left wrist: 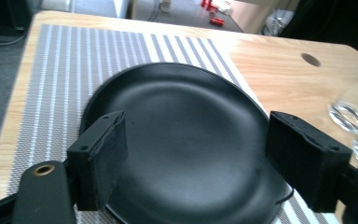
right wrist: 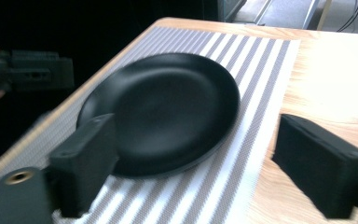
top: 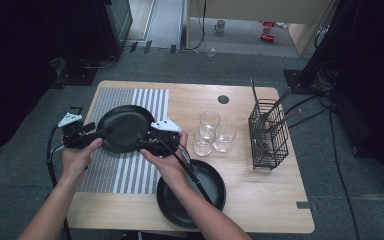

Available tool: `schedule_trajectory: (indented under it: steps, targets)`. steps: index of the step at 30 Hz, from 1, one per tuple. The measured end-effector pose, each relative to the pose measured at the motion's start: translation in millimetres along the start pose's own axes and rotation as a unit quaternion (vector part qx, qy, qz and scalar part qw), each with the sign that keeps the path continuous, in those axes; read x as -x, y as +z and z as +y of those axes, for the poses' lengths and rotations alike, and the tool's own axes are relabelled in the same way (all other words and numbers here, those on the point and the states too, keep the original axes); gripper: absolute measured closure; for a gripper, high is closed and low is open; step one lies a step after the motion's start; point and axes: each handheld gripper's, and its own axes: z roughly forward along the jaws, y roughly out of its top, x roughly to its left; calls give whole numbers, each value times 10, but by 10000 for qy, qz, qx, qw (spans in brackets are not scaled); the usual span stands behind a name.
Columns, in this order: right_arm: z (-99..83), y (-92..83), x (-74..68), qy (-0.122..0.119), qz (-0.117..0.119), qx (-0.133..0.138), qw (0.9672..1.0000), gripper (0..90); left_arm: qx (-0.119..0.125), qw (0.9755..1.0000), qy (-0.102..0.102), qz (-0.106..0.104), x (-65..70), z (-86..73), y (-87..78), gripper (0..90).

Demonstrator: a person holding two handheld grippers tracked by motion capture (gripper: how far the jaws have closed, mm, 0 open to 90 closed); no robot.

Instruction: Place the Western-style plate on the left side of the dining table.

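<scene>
A black plate (top: 126,126) lies flat on a grey-and-white striped placemat (top: 122,175). In the high view my left gripper (top: 104,133) is at the plate's left rim and my right gripper (top: 141,145) at its front right rim. In the left gripper view the left gripper (left wrist: 196,123) is open, its jaws standing wide apart over the near part of the plate (left wrist: 177,88) without pressing on it. In the right gripper view the right gripper (right wrist: 198,128) is open too, just short of the plate (right wrist: 168,98), with nothing between its pads. The left gripper (right wrist: 28,72) faces it from beyond the plate.
A second black plate (top: 200,192) sits near the table's front edge, partly under my right forearm. Three clear glasses (top: 210,131) stand right of the placemat. A black wire rack (top: 269,132) with utensils stands at the right. Bare wooden tabletop (top: 265,195) lies at the front right.
</scene>
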Motion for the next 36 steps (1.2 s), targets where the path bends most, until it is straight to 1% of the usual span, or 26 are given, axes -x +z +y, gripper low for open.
schedule_trajectory:
  steps: [1,2,4,5,7,10,12,15,21,22,24,25,27,29,33,36]
  targets:
    - [-16,-65,11,-74,-17,50,10000,63,-5,10000,34,-7,14,-8,-10,164]
    - [-16,-65,11,-74,-17,50,10000,63,-18,10000,62,-12,28,-14,-20,164]
    - [-34,-123,31,-47,-11,43,10000,24,-15,10000,54,-16,52,-21,-42,135]
    - [-55,-178,50,-48,-13,67,10000,0,-7,10000,58,-26,67,-23,-57,124]
    - [-69,-205,57,-76,-20,72,9999,0,-3,9999,103,-49,105,-33,-84,123]
    - [-120,-295,73,-288,-18,102,9995,0,-10,9998,187,-118,181,-66,-129,114]
    - [-146,-341,85,-302,-11,120,9995,0,-1,9996,263,-135,241,-94,-161,109]
    - [-189,-444,106,-346,-37,172,9992,0,2,9994,310,-160,315,-138,-205,98]
    - [-233,-573,123,-411,-58,253,9988,0,-1,9991,347,-253,393,-196,-244,91]
    - [-245,-597,125,-419,-66,270,9987,0,1,9990,347,-283,409,-210,-253,83]
    - [-270,-639,131,-429,-66,281,9987,0,-5,9986,447,-292,452,-248,-270,61]
    - [-286,-658,133,-434,-67,283,9986,0,-21,9983,466,-354,474,-273,-281,34]
    - [-316,-695,138,-454,-85,294,9985,0,-40,9981,478,-378,503,-311,-292,30]
    - [-338,-729,142,-481,-78,287,9984,0,-39,9981,503,-356,526,-352,-305,29]
    - [-364,-815,163,-590,-167,354,9975,0,-28,9977,528,-418,563,-433,-337,29]
    - [-377,-869,186,-587,-185,375,9974,0,-5,9975,508,-495,574,-475,-367,29]
